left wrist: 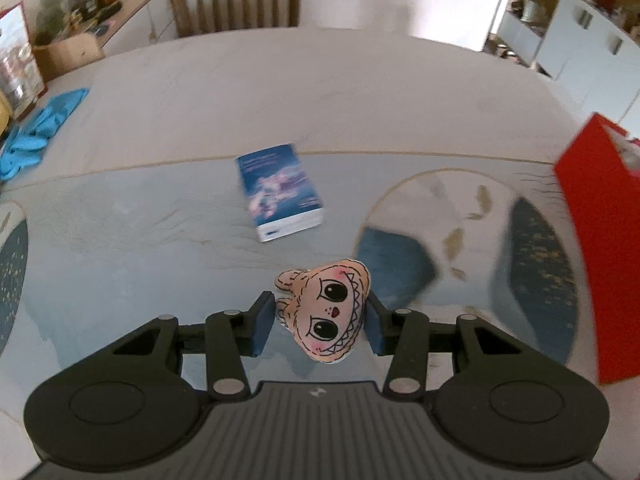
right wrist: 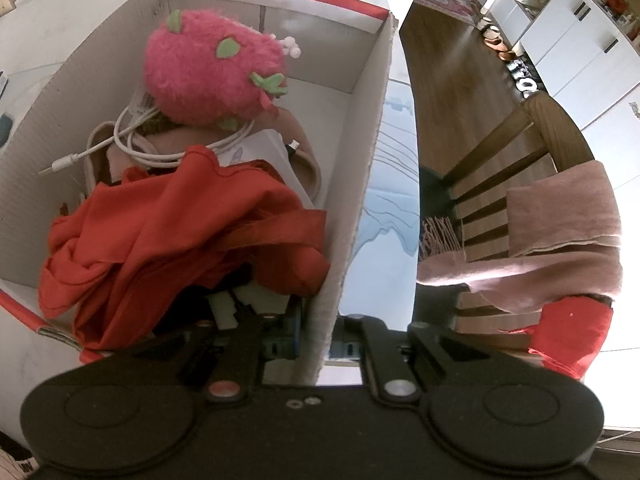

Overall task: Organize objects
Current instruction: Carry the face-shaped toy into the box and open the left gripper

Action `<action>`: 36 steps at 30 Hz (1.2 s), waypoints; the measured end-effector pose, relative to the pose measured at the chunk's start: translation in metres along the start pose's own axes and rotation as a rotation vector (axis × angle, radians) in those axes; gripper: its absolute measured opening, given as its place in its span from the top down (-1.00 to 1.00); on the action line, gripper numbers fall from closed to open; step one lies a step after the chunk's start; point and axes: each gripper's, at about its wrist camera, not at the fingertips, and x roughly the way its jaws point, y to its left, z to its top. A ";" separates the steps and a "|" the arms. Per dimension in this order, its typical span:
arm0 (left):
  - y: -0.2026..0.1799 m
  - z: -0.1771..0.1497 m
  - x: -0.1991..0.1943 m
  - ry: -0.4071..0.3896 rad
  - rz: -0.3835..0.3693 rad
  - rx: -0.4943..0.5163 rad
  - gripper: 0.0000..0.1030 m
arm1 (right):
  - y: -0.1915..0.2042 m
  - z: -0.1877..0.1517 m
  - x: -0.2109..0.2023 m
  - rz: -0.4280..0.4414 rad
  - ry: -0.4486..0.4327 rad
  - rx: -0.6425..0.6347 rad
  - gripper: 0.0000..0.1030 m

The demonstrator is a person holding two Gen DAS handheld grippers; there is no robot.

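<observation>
My left gripper [left wrist: 320, 322] is shut on a small peach cartoon-face plush [left wrist: 326, 312], held above the table. A blue book [left wrist: 278, 190] lies flat on the tablecloth beyond it. The red-and-white cardboard box shows at the right edge of the left wrist view [left wrist: 592, 240]. My right gripper [right wrist: 318, 340] is shut on that box's right wall [right wrist: 352, 208], one finger inside and one outside. Inside the box lie a pink strawberry plush [right wrist: 212, 76], a white cable [right wrist: 132, 140], a white paper item and a crumpled red cloth [right wrist: 180, 236].
A blue cloth [left wrist: 36, 128] lies at the table's left edge. A wooden chair [left wrist: 236, 0] stands at the far side. Another chair with a pink scarf [right wrist: 560, 232] stands right of the box. Cluttered shelves and white cabinets line the room.
</observation>
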 end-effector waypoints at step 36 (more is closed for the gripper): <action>-0.278 0.020 -0.078 -0.108 -0.393 0.646 0.13 | 0.000 0.001 0.000 0.024 -0.016 0.008 0.86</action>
